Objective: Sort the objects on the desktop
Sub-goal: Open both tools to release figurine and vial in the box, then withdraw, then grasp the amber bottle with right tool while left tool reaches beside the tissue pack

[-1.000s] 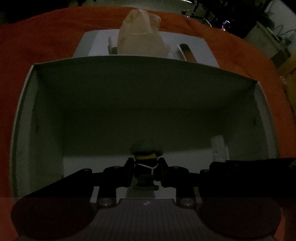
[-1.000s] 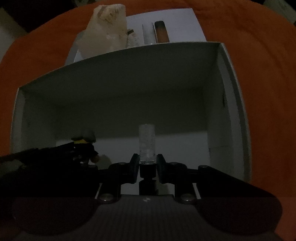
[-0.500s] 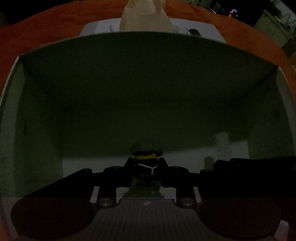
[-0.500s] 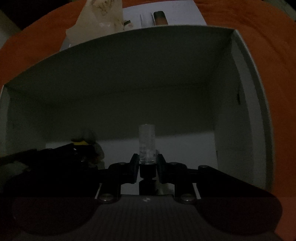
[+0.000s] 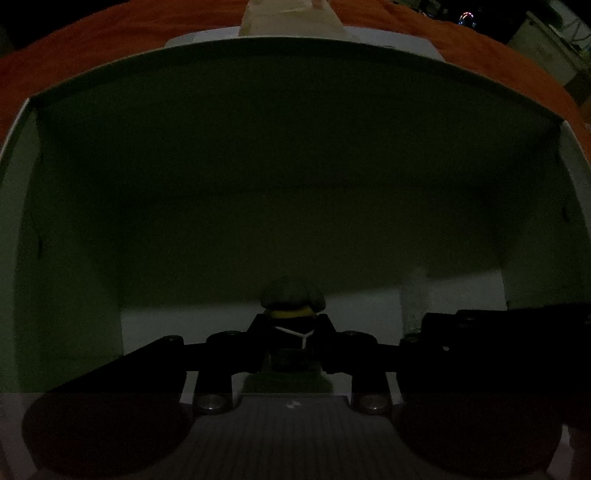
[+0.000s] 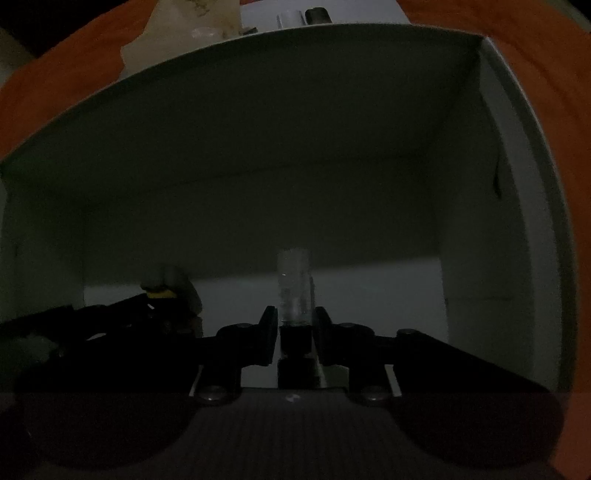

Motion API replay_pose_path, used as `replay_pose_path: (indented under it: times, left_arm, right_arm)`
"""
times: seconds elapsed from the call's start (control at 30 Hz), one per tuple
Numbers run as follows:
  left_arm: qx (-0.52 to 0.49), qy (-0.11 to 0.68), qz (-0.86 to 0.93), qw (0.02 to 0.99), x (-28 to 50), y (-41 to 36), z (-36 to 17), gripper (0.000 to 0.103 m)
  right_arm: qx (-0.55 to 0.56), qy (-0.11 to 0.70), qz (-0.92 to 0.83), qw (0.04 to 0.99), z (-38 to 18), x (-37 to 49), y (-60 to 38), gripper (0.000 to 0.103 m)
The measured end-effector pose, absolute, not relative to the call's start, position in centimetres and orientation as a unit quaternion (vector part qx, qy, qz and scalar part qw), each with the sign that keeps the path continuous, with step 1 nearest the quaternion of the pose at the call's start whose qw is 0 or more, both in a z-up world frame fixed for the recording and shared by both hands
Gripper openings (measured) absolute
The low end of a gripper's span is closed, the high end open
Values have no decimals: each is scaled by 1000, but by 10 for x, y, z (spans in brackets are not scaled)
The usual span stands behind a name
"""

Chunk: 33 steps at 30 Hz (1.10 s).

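Observation:
Both grippers point down into a deep white box [image 5: 295,166]. Between the fingers of my left gripper [image 5: 291,326] stands a toy figure [image 5: 291,299] with a grey hat, yellow head and black torso, on its green base on the box floor. The jaws are opening and the pads look just clear of it. My right gripper [image 6: 294,321] straddles a clear vial [image 6: 293,288] with a black lower end. Its jaws are opening too, with thin gaps beside the vial. The vial [image 5: 415,299] and the figure [image 6: 162,291] each show dimly in the other view.
The box walls [image 6: 480,166] close in on all sides, and its inside is very dark. Beyond its far rim lie a pale crumpled bag [image 5: 291,18] and small metal pieces [image 6: 288,16] on a white sheet. An orange cloth [image 5: 92,48] covers the table around it.
Both grippers have sunk deeper into the box, so its far wall now fills the views. Both pairs of jaws have spread a little from the figure and the vial.

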<state>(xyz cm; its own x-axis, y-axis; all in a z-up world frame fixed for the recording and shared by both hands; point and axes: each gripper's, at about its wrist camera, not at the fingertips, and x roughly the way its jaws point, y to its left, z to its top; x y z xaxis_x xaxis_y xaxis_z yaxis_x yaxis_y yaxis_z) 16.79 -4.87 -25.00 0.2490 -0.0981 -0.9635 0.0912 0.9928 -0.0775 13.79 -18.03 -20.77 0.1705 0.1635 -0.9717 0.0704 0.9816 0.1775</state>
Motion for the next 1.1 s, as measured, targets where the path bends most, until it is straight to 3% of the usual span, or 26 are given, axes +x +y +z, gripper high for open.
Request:
replay_pose_path:
  times: [0.03, 0.07, 0.23, 0.5, 0.6, 0.87, 1.1]
  left_arm:
    - [1, 606, -59, 793, 167, -48, -249, 36]
    - [5, 602, -57, 796, 166, -48, -248, 38]
    - [4, 592, -59, 804, 160, -47, -237, 48]
    - [-23, 559, -65, 827, 155, -37, -193, 54]
    - [-17, 538, -58, 841, 150, -30, -173, 66]
    - [-41, 520, -65, 851, 175, -14, -125, 67]
    - [-41, 505, -58, 861, 226, -3, -95, 65]
  right_arm:
    - [91, 644, 31, 759, -207, 137, -181, 27]
    - [92, 644, 29, 759, -207, 137, -181, 31]
    - [99, 643, 28, 759, -201, 136, -183, 32]
    - [108, 628, 55, 769, -164, 130, -190, 32]
    - [115, 616, 58, 778, -147, 131, -194, 33]
    - [134, 601, 66, 785, -116, 137, -203, 33]
    - [126, 555, 66, 819, -57, 174, -210, 34]
